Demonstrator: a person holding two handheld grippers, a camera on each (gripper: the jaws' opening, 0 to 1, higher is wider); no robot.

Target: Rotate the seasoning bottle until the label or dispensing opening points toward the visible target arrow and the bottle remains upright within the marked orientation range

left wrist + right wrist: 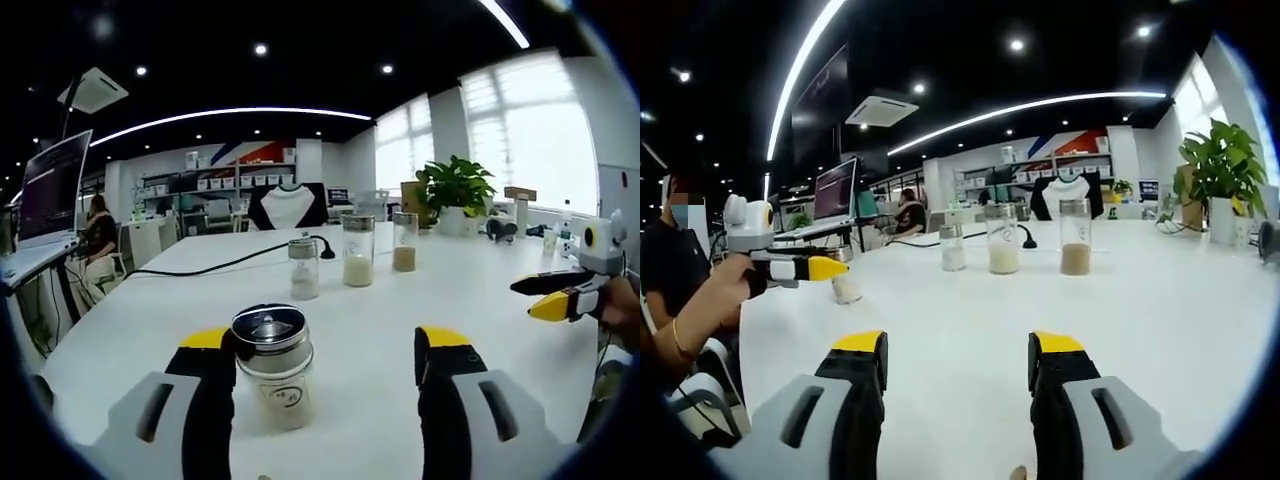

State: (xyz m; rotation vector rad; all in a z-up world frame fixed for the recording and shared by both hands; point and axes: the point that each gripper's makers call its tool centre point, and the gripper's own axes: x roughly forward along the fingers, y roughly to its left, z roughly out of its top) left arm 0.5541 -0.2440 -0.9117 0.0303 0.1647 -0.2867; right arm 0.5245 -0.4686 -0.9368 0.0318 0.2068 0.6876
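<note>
Three jars (358, 252) stand in a row on the white desk (480, 290) beyond the seasoning bottle (272, 362). Left gripper (325, 350) jaws spread, bottle just beside the left one. Right gripper (956, 352) jaws spread, holding nothing.

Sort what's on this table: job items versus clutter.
Job: seasoning bottle with a metal lid, between the open jaws of the left claw; right claw, open over bare table.

Clutter: three jars in a row, black cable, potted plant.

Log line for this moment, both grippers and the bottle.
left gripper: open, seasoning bottle upright against its left jaw | right gripper: open, empty over table | three jars behind
</note>
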